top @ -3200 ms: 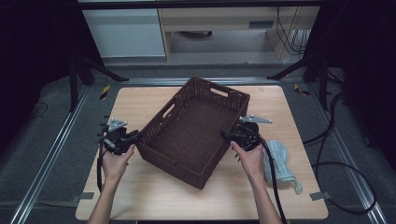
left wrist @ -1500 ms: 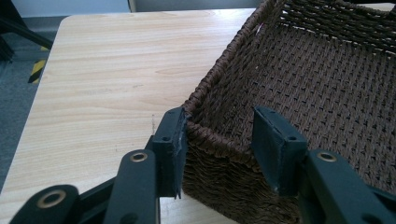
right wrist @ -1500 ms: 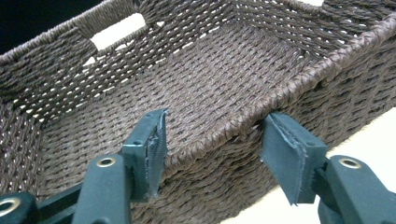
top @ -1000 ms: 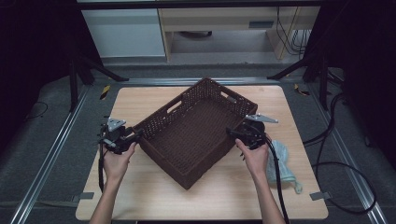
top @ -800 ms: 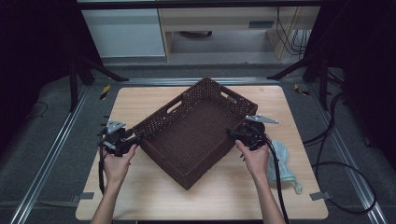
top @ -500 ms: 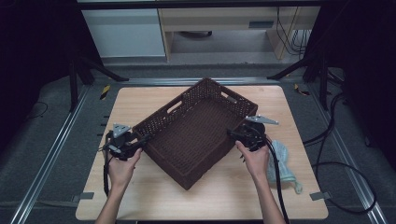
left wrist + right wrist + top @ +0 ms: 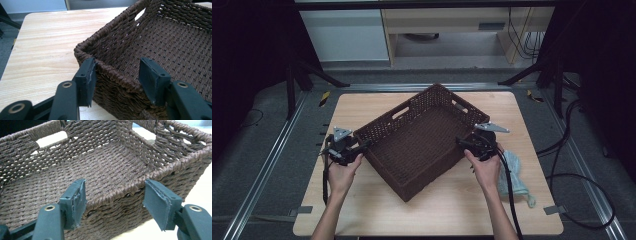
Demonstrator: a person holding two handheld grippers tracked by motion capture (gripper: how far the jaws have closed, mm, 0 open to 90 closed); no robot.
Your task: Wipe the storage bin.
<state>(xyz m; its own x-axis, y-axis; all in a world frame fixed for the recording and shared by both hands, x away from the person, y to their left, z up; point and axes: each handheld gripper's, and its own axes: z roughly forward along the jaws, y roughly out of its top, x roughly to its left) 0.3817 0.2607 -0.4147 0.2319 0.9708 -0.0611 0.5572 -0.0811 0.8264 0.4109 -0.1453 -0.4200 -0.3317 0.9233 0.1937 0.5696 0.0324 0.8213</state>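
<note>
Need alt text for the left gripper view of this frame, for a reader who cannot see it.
The left gripper straddles the rim of a dark brown woven basket near one corner, one black jaw outside the wall and one inside, with gaps at both pads. The basket is empty and has a handle slot in its side wall. It sits on a light wooden table.

Obstacle: woven basket (image 7: 422,140), set askew mid-table, walls raised; interior open. Obstacle: crumpled cloth (image 7: 514,175) near right edge. Free passage: bare table (image 7: 452,210) along near edge and far-left corner.
</note>
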